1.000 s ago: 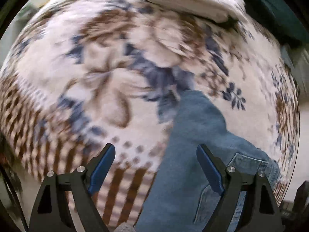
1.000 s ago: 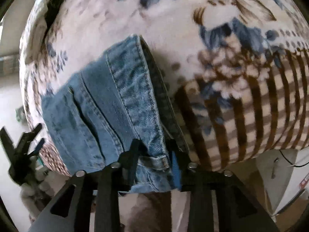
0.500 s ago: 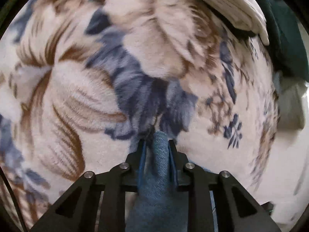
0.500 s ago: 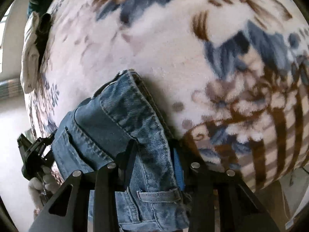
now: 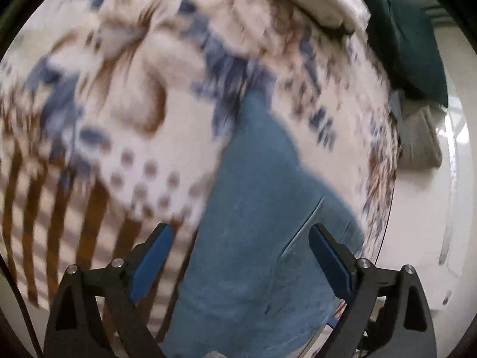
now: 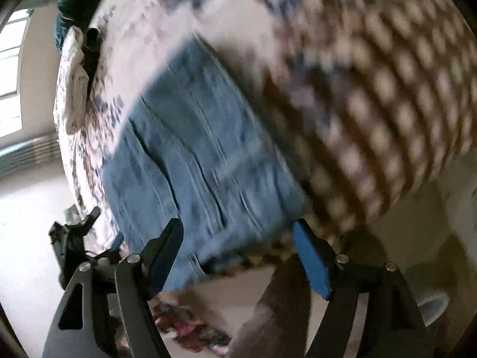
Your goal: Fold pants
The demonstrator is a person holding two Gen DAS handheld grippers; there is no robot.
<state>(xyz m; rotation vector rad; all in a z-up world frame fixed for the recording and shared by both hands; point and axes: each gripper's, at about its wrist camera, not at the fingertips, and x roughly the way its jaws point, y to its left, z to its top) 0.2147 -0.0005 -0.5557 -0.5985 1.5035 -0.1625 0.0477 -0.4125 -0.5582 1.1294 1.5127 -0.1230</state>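
The jeans [image 5: 256, 238] lie flat on the patterned blanket [image 5: 125, 137] near the bed's near edge. Left gripper [image 5: 238, 256] and right gripper [image 6: 238, 250] both hover spread apart, empty — likely positioned to take the next fold.

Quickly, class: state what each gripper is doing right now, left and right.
Left gripper: open, holding nothing, above the jeans.
Right gripper: open, holding nothing.
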